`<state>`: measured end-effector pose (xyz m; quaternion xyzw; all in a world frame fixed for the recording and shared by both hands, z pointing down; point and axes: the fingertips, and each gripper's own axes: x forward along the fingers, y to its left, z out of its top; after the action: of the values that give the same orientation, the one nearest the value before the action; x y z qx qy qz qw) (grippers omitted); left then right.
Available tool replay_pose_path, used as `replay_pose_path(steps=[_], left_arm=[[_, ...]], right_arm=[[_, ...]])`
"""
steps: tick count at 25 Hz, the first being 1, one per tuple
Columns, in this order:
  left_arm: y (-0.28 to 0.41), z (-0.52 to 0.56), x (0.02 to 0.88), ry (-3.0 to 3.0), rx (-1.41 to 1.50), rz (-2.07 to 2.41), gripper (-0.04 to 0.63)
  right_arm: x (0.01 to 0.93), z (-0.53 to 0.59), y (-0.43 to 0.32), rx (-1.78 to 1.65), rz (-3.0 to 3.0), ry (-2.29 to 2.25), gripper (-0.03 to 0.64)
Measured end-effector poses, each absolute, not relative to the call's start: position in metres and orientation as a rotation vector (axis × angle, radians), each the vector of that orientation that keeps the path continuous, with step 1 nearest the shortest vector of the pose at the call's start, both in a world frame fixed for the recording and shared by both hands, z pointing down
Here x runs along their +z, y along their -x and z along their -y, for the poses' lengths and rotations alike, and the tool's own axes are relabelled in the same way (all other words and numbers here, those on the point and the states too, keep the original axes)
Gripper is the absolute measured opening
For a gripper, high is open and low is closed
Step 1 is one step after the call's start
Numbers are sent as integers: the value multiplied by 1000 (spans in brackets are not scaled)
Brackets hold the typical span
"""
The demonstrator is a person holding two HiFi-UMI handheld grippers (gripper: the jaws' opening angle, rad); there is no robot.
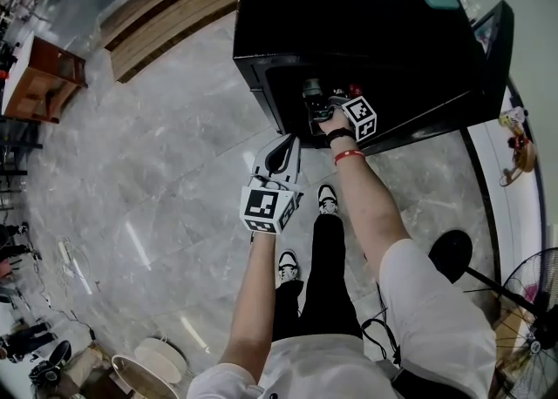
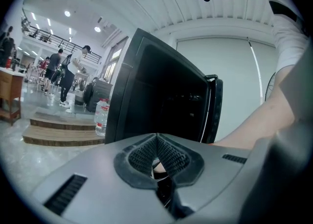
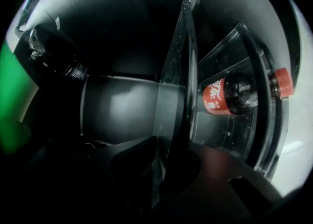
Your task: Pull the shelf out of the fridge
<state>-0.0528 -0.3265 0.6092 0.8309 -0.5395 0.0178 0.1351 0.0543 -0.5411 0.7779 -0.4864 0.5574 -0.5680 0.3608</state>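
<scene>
Right gripper (image 3: 160,142) clamped on shelf (image 3: 182,66) edge inside fridge (image 1: 349,5); left gripper (image 1: 282,152) closed, empty, outside

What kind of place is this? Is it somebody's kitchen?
Probably not. It looks like a big indoor hall: shiny stone floor, wide wooden steps, and several people standing far off under ceiling lights. The black fridge just stands on the open floor.
</scene>
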Motion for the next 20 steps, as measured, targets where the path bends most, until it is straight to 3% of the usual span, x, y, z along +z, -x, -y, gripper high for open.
replay_pose_path(steps=[20], left_arm=[[58,304,599,-2362,45,1573,18]], right_arm=[[782,504,-59,-1485,-1403,1273,40]])
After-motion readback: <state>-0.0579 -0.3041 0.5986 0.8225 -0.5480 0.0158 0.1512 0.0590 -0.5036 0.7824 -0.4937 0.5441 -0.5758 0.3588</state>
